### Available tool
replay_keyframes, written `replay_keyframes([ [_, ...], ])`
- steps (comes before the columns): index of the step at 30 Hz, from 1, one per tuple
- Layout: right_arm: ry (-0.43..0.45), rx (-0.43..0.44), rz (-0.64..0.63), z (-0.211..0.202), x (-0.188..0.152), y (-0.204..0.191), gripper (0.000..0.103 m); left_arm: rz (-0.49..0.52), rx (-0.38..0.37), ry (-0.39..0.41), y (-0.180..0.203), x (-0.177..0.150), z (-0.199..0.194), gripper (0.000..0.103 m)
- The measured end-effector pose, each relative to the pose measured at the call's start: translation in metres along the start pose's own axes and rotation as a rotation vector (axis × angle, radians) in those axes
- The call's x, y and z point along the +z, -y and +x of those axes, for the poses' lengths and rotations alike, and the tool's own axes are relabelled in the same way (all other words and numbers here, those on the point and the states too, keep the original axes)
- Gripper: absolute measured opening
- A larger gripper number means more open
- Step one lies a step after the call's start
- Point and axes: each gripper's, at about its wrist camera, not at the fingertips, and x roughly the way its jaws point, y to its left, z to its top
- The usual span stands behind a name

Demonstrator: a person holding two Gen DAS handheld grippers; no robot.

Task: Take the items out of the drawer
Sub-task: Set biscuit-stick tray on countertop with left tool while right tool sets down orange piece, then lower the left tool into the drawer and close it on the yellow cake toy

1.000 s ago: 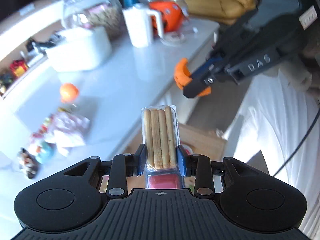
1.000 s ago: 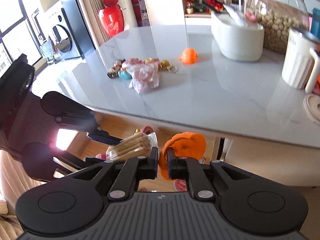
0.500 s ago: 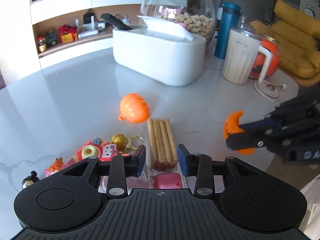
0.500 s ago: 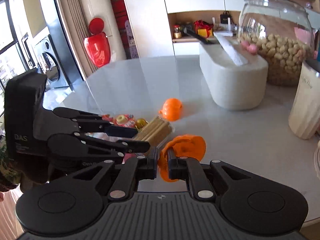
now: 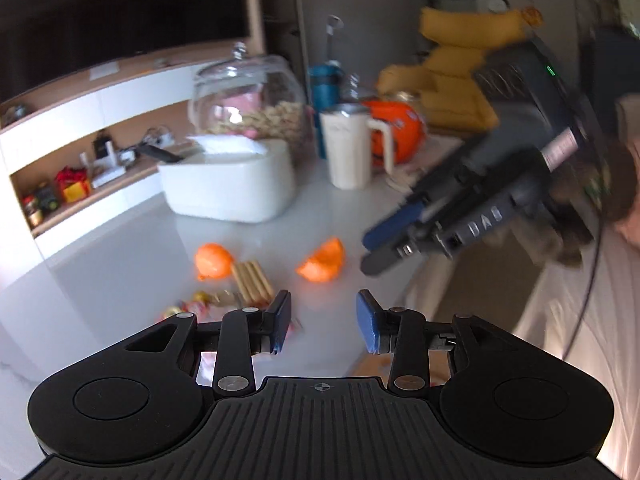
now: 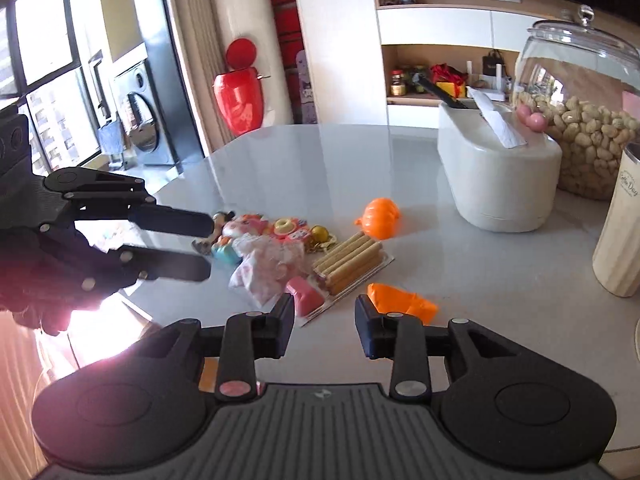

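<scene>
A clear pack of biscuit sticks (image 6: 348,262) with a pink tub at its near end lies on the white table (image 6: 460,272); it also shows in the left wrist view as the pack (image 5: 252,282). Just right of it rests an orange shell piece (image 6: 400,302), the same orange piece (image 5: 322,262) ahead of my left gripper. My left gripper (image 5: 324,320) has its jaws opening with nothing between them, and its fingers hang at the table's left (image 6: 207,244). My right gripper (image 6: 324,320) is likewise opening and empty, just short of the orange piece; it appears blurred as a dark gripper (image 5: 368,254).
A small orange pumpkin (image 6: 380,218) and a pile of little toys (image 6: 272,240) lie beside the pack. A white box (image 6: 496,184), a glass jar of peanuts (image 6: 584,128) and a cream jug (image 6: 620,232) stand at the back right. The table edge (image 5: 412,292) runs close on the right.
The left gripper has let go of the biscuit pack and the right of the orange piece; both items now lie on the table. Both grippers have drawn back with jaws wider.
</scene>
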Motion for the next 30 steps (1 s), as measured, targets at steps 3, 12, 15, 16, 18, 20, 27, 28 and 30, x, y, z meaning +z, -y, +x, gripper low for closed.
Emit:
replay_keyframes([
  [3,-0.077,0.031,-0.056,-0.002,-0.021,-0.011,0.033,0.093,0.019,-0.135,0.029,-0.030,0.008,0.042],
  [12,-0.320,0.031,-0.310,0.050,-0.077,-0.065,0.033,-0.026,0.088,-0.353,0.022,-0.089,0.033,0.042],
  [15,-0.339,-0.002,-0.444,0.072,-0.087,-0.092,0.033,-0.096,0.091,-0.357,0.009,-0.100,0.032,0.042],
  [16,-0.347,-0.001,-0.456,0.080,-0.088,-0.098,0.033,-0.119,0.098,-0.362,0.004,-0.103,0.032,0.042],
  [18,-0.358,-0.009,-0.476,0.095,-0.089,-0.109,0.033,-0.125,0.119,-0.388,0.001,-0.105,0.035,0.040],
  [20,-0.367,-0.011,-0.509,0.107,-0.093,-0.116,0.033,-0.079,0.113,-0.416,0.003,-0.107,0.040,0.040],
  [27,-0.415,-0.054,-0.560,0.123,-0.103,-0.113,0.033,0.166,0.079,-0.431,0.027,-0.108,0.073,0.042],
  [28,-0.416,-0.062,-0.564,0.120,-0.103,-0.111,0.033,0.189,0.079,-0.422,0.030,-0.107,0.078,0.042],
  [30,-0.418,-0.073,-0.563,0.111,-0.105,-0.106,0.033,0.214,0.078,-0.412,0.031,-0.106,0.086,0.042],
])
